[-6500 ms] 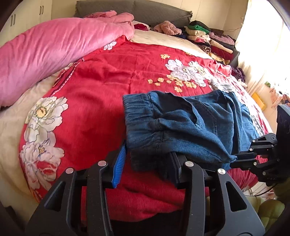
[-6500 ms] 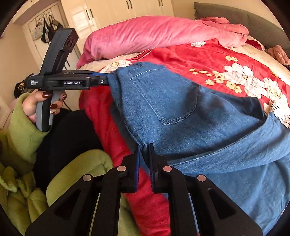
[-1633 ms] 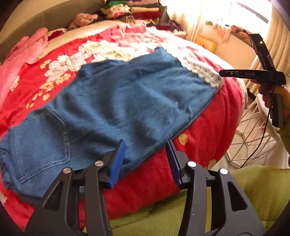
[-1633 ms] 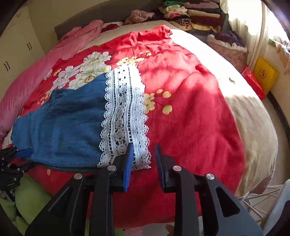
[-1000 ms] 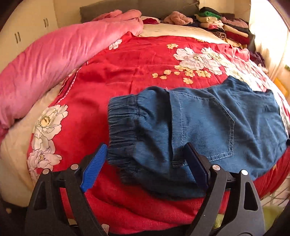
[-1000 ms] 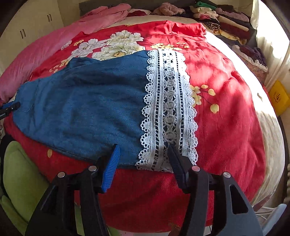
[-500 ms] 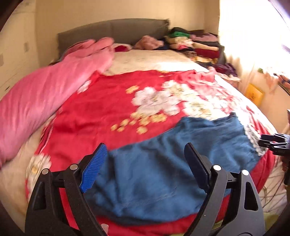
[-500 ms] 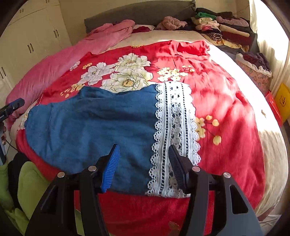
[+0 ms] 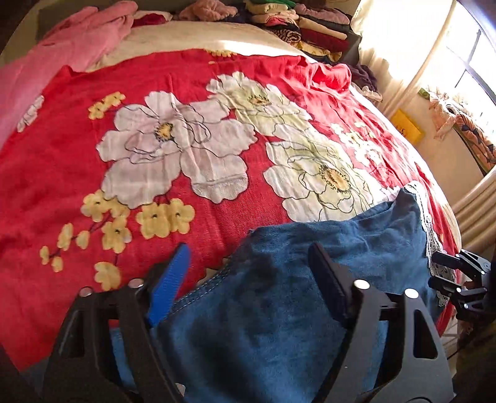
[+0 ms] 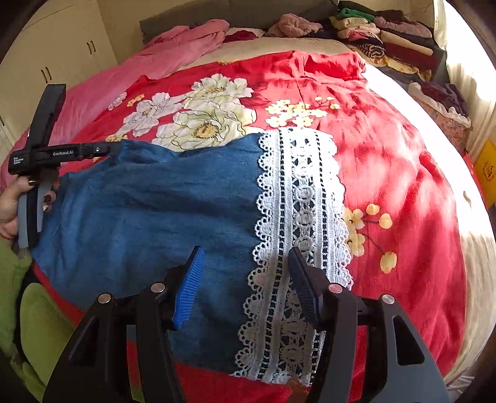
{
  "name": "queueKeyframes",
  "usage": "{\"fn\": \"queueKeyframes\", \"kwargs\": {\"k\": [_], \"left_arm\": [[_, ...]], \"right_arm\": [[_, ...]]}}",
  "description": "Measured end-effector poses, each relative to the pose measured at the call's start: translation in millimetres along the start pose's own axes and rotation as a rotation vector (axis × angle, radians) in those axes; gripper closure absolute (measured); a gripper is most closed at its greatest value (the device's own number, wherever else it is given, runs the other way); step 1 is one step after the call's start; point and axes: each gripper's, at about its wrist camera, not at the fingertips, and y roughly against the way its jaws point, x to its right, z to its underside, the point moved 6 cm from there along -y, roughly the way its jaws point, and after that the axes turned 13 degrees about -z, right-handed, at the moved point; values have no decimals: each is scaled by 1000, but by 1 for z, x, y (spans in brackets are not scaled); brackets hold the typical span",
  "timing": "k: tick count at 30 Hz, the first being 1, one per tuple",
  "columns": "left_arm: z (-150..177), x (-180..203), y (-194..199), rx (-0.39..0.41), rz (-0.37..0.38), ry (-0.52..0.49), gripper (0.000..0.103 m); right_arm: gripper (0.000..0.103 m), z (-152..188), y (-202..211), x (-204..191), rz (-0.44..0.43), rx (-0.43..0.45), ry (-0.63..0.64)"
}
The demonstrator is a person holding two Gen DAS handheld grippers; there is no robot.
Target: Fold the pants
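We see the denim pants point(image 10: 161, 210) flat on the red floral bedspread point(image 10: 387, 161) (lace hem rightward). Left gripper point(image 9: 248, 279) closing over the fabric, no pinch yet; right gripper point(image 10: 246, 279) half-spread above the lace hem point(image 10: 300, 217), gripping nothing.

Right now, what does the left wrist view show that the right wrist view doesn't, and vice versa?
Left wrist only: the window with pale curtains, and the blue denim pants between the closing left gripper, pads not yet pressing.

Right wrist only: cream wardrobe doors, the hand holding the left gripper, the full white lace hem band, and the open right gripper over that hem.

Both: the red floral bedspread, pink blanket, stacked folded clothes and yellow box.
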Motion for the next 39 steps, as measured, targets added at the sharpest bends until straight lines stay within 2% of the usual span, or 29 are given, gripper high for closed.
{"fn": "queueKeyframes", "kwargs": {"k": [1,3,4,7,9,15,18,21,23,24,26,30,32,38,39], "left_arm": [[2,5,-3,-12,15,-7,76],[6,19,-3,-9,32,-32,96],[5,22,2,22,18,-45,100],[-5,14,15,83,11,-19,101],[-4,7,12,83,-32,-14,101],[8,16,0,74,-51,-38,101],[7,16,4,81,-49,-39,101],[8,17,4,79,-53,-42,101],[9,18,4,79,-59,-49,101],[9,18,4,80,-62,-50,101],[10,18,7,85,-70,-50,101],[0,18,24,132,-66,-29,101],[-5,19,28,146,-77,-28,101],[4,21,-1,100,-131,-54,100],[6,20,-6,96,-147,-57,97]], "right_arm": [[48,1,-2,1,-3,-2,-1],[48,3,-3,1,-2,-3,7],[48,3,-3,1,-2,-5,10],[48,1,-2,0,-13,-20,10],[48,-7,3,2,-19,-12,5],[48,-61,20,35,9,123,-47],[48,-81,2,58,6,96,-78],[49,-83,-30,75,-33,21,-124],[64,-77,-45,75,-74,-10,-127],[65,-76,-44,73,-75,-5,-117],[87,-77,-35,66,-118,16,-104],[87,-90,-3,53,-75,106,-27],[87,-97,-1,56,-60,117,-8],[85,-86,-43,74,15,25,-11],[85,-84,-45,76,19,28,-10]]}}
